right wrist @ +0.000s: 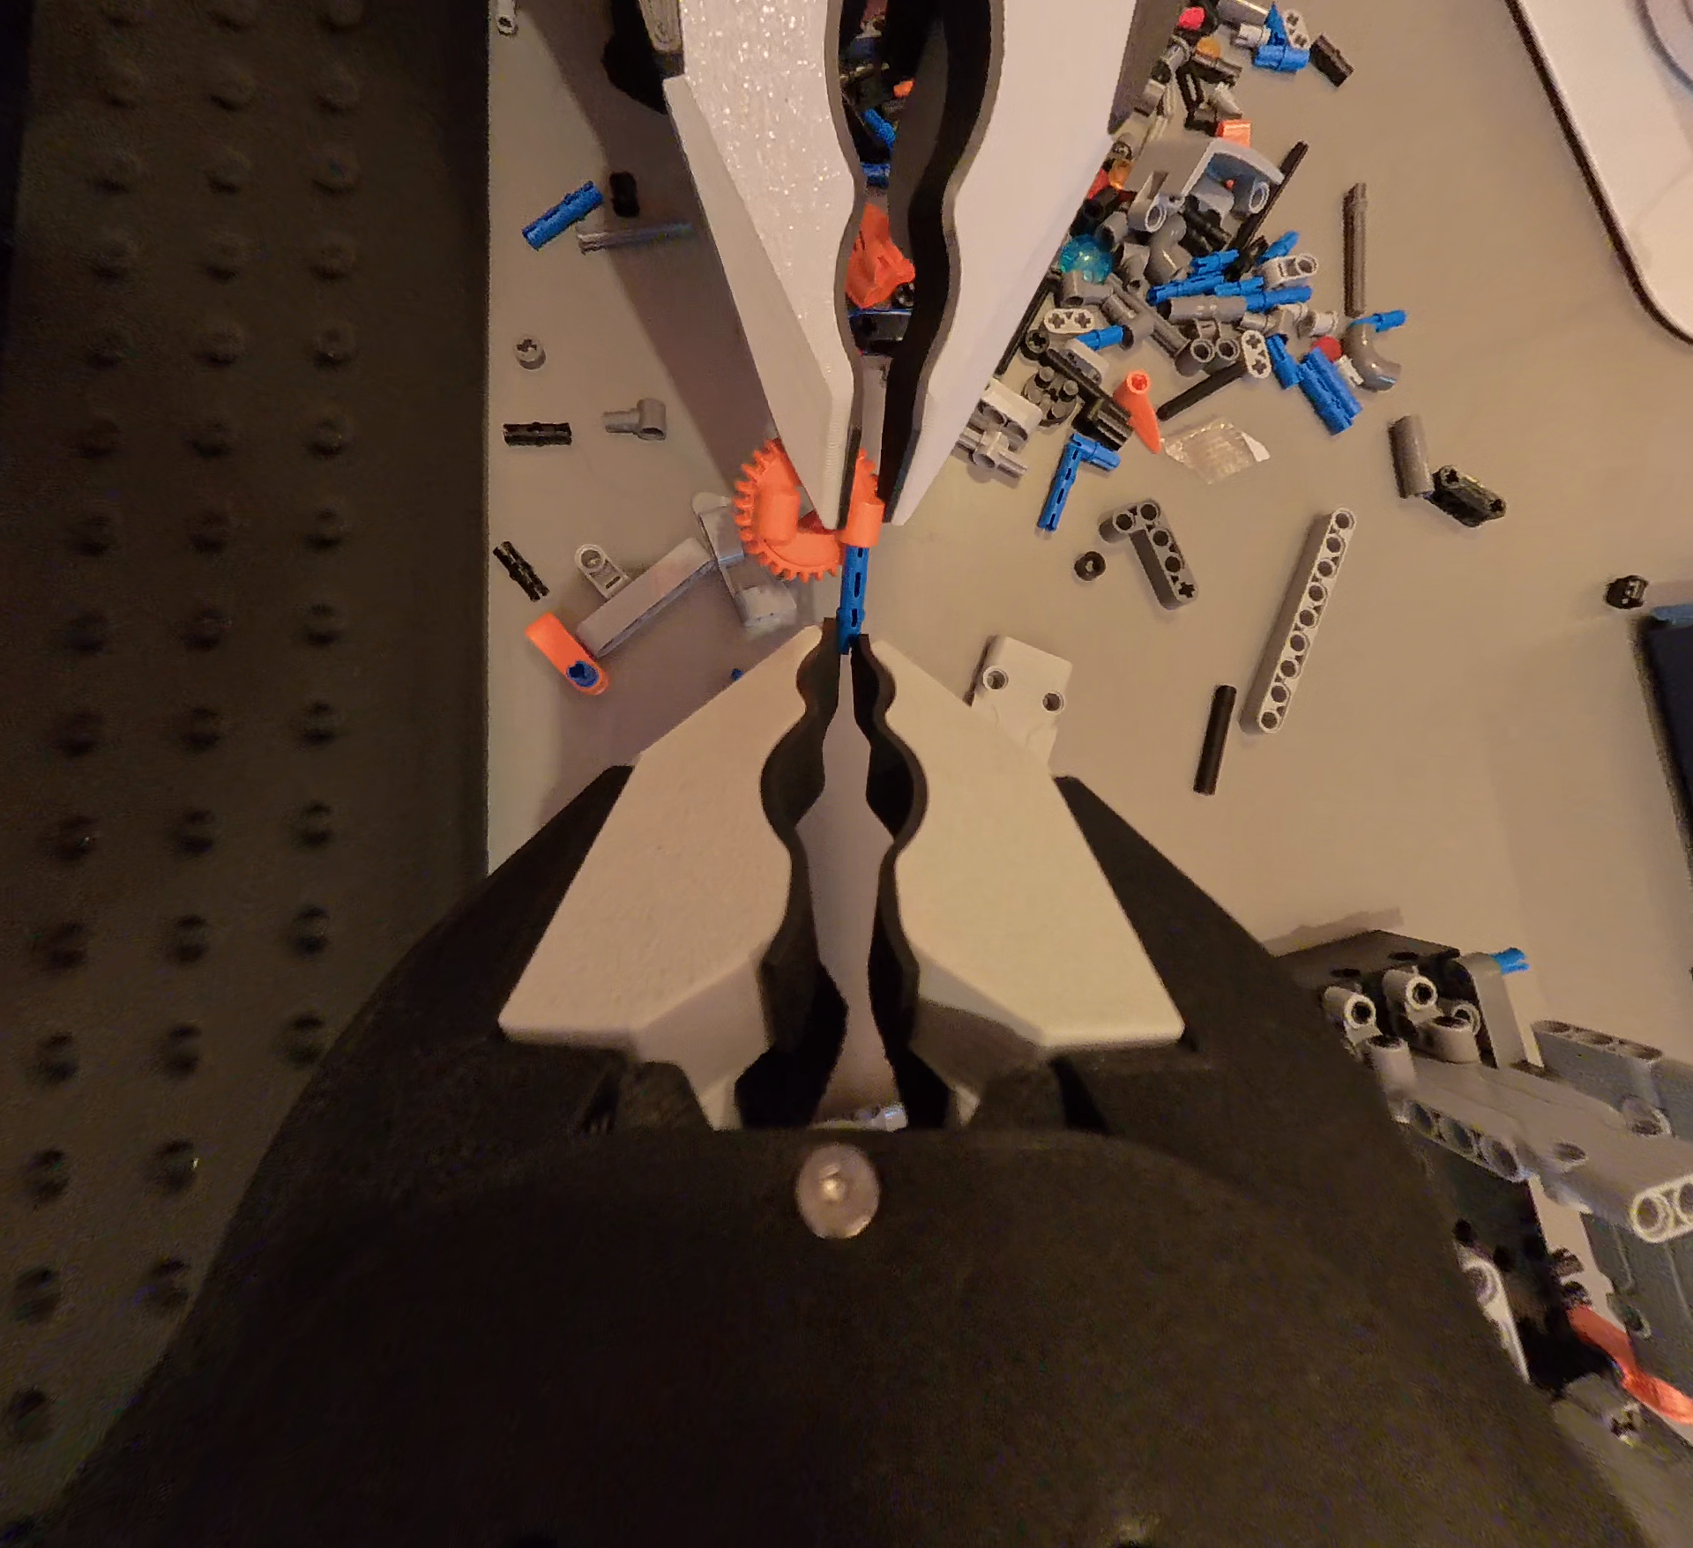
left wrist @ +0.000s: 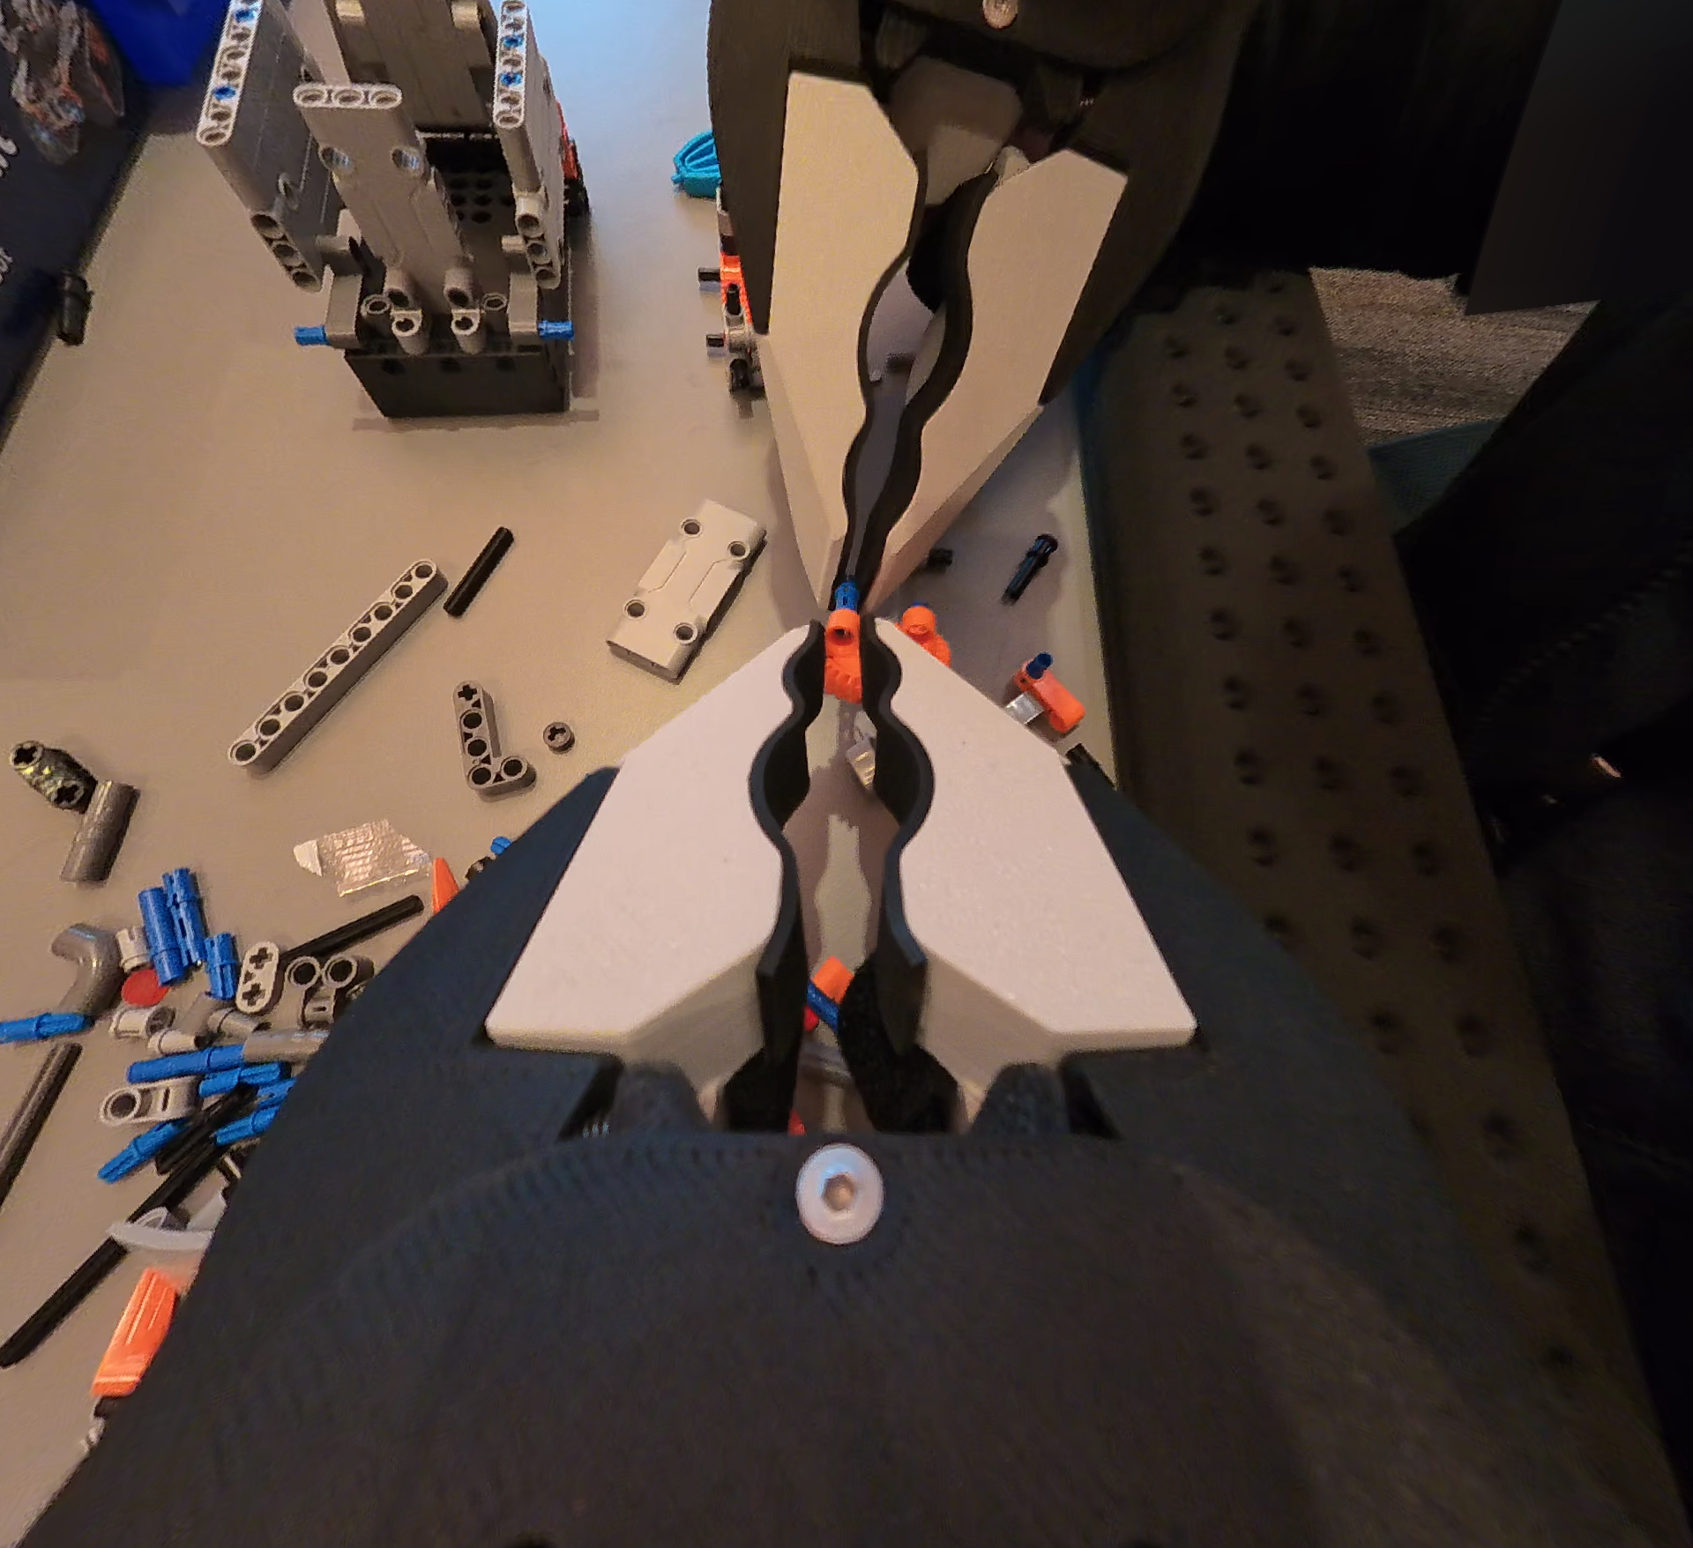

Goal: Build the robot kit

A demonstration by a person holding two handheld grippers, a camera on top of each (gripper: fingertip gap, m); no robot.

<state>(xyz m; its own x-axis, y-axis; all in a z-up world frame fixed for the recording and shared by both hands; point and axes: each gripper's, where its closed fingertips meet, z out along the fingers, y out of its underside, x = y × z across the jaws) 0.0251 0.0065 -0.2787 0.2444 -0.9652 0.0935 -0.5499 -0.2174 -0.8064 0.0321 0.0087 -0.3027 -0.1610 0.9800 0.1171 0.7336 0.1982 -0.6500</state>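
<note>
My left gripper (left wrist: pixel 843 636) is shut on a small orange gear piece (left wrist: pixel 841 666) and holds it just above the grey table. My right gripper (right wrist: pixel 845 645) is shut on a thin blue pin (right wrist: pixel 854 588). The two grippers meet tip to tip. The far end of the pin sits in the orange piece (right wrist: pixel 861 517), which the left gripper (right wrist: pixel 861 506) pinches from the top of the right wrist view. In the left wrist view the right gripper (left wrist: pixel 857 584) comes down from above with the blue pin (left wrist: pixel 845 591) at its tips. A second orange gear (right wrist: pixel 779 519) lies beside them.
A grey brick assembly (left wrist: pixel 431 222) stands at the back left of the left wrist view. Loose blue, grey and black parts (right wrist: pixel 1218 286) are piled near a long grey beam (right wrist: pixel 1301 620) and a grey panel (left wrist: pixel 687 588). A black studded mat (left wrist: pixel 1328 680) borders the table. Only a small space, under 4 cm, lies between the two pairs of fingers.
</note>
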